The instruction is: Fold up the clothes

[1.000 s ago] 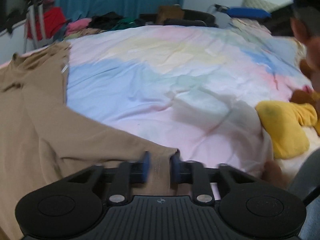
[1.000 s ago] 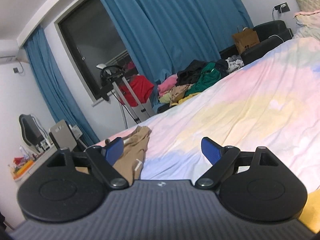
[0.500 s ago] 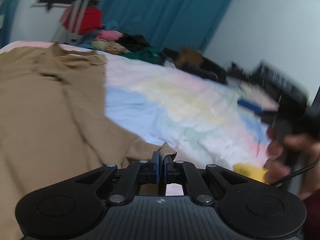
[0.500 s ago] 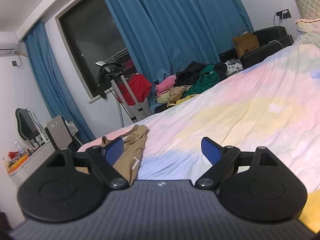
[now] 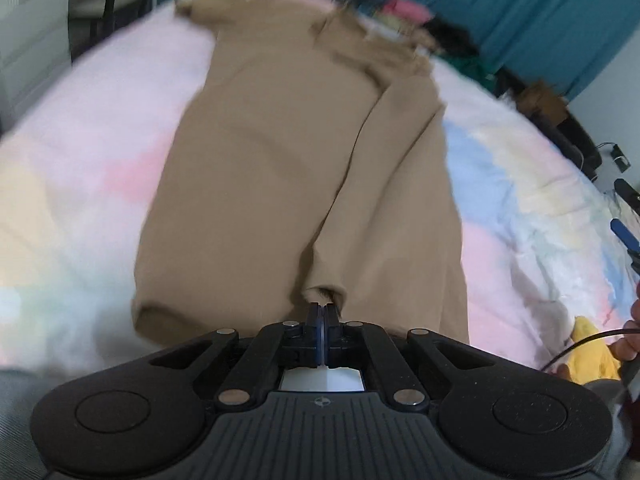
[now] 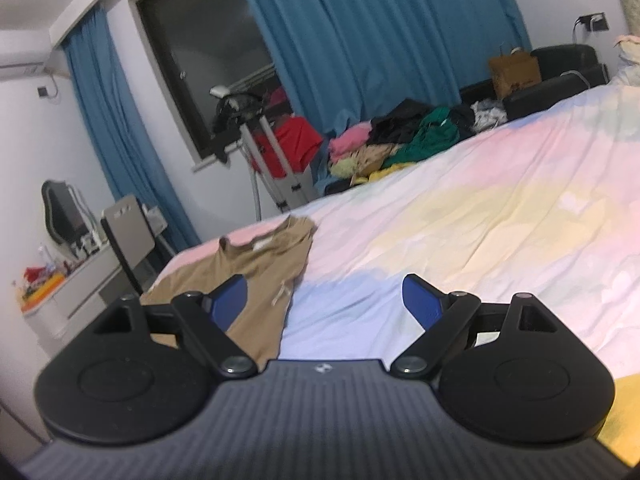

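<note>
Blue curtains (image 6: 380,40) and a dark window (image 6: 208,64) back a bedroom where a wide bed (image 6: 500,208) under a pastel quilt serves as the work surface. A heap of other clothes (image 6: 400,140) sits at the far edge, by a metal stand (image 6: 272,164) draped with a red garment.

On the bed lies a tan shirt (image 5: 288,152), spread lengthwise away from the left wrist camera, collar end far off. One long flap is turned over onto the body along the right side, leaving a raised crease down the middle. The near hem sags in a loose roll at the left.

Left tool (image 5: 322,316) is pinched fully closed on the tip of that flap; a nub of tan cloth pokes out just above the pads. Right tool (image 6: 324,300) stands wide with nothing between its pads, held off over the quilt beside the shirt's edge.

Judging by the folds, the cloth is light, limp and thin, with no stiffness to hold a line. It should drape and slide on the quilt, so a single pinch at a corner will drag the rest unevenly. Better holds look to be the hem corners or the shoulder seams, where doubled fabric gives the pads more to bite.
</note>
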Available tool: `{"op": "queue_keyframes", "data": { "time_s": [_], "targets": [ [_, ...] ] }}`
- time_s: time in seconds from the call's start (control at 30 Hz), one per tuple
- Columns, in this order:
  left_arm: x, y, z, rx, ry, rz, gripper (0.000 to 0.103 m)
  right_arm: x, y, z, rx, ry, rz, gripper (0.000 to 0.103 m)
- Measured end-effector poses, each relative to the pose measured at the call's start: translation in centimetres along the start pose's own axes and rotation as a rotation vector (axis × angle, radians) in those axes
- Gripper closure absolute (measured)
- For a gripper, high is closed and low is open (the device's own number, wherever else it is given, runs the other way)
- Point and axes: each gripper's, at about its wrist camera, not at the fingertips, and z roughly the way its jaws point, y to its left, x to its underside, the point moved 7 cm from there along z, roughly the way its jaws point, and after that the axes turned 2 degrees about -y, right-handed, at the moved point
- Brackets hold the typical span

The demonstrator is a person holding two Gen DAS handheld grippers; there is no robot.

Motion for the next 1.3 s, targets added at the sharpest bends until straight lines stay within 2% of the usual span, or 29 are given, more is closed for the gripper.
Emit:
{"op": "queue_keyframes", "data": {
  "time_s": [0.07, 0.13, 0.2, 0.27, 0.33, 0.43, 0.5, 0.63, 0.7, 0.77, 0.83, 0.87, 0.93, 1.13, 1.3],
  "targets": [
    [-0.1, -0.5, -0.4, -0.02, -0.018, 0.039, 0.098, 0.5, 0.5, 0.1, -0.01, 0.023, -0.004, 0.017],
    [-0.1, -1.8, -1.3, -0.037, -0.062, 0.105, 0.087, 0.9, 1.0, 0.1, -0.018, 0.038, -0.02, 0.017],
    [0.3, -3.6, -2.3, -0.06, -0.111, 0.195, 0.066, 1.0, 1.3, 0.1, -0.02, 0.046, -0.036, 0.017],
    [1.1, -5.4, -3.3, -0.088, -0.151, 0.288, 0.05, 1.1, 1.4, 0.1, -0.02, 0.054, -0.037, 0.017],
    [2.0, -7.3, -3.9, -0.079, -0.19, 0.361, 0.046, 1.1, 1.2, 0.3, -0.025, 0.063, -0.024, 0.017],
    [3.1, -10.4, -2.8, -0.01, -0.219, 0.449, 0.045, 1.1, 0.8, 0.2, -0.031, 0.071, 0.008, 0.017],
    [4.2, -12.1, -1.4, 0.039, -0.181, 0.483, 0.045, 0.9, 0.5, 0.1, -0.032, 0.069, 0.027, 0.017],
    [6.0, -14.9, 3.2, 0.097, -0.05, 0.485, 0.046, 0.6, -0.2, -0.3, -0.029, 0.055, 0.062, 0.017],
    [6.6, -15.6, 5.3, 0.101, 0.011, 0.468, 0.048, 0.5, -0.5, -0.4, -0.025, 0.055, 0.079, 0.017],
    [7.0, -16.1, 6.6, 0.096, 0.035, 0.466, 0.052, 0.6, -0.7, -0.3, -0.028, 0.06, 0.095, 0.017],
    [7.3, -15.9, 7.3, 0.089, 0.044, 0.47, 0.069, 0.6, -0.8, -0.1, -0.032, 0.068, 0.1, 0.017],
    [7.5, -15.7, 7.4, 0.089, 0.049, 0.47, 0.098, 0.7, -0.8, 0.0, -0.035, 0.072, 0.1, 0.017],
    [7.7, -15.5, 7.1, 0.101, 0.041, 0.467, 0.099, 0.8, -0.8, 0.3, -0.039, 0.08, 0.1, 0.017],
    [7.1, -17.5, 5.2, 0.156, -0.051, 0.477, 0.1, 0.8, -0.8, 0.1, -0.055, 0.081, 0.102, 0.017],
    [6.4, -18.9, 6.2, 0.187, -0.025, 0.409, 0.1, 0.8, -1.0, 0.2, -0.053, 0.085, 0.109, 0.017]
  ]
}}
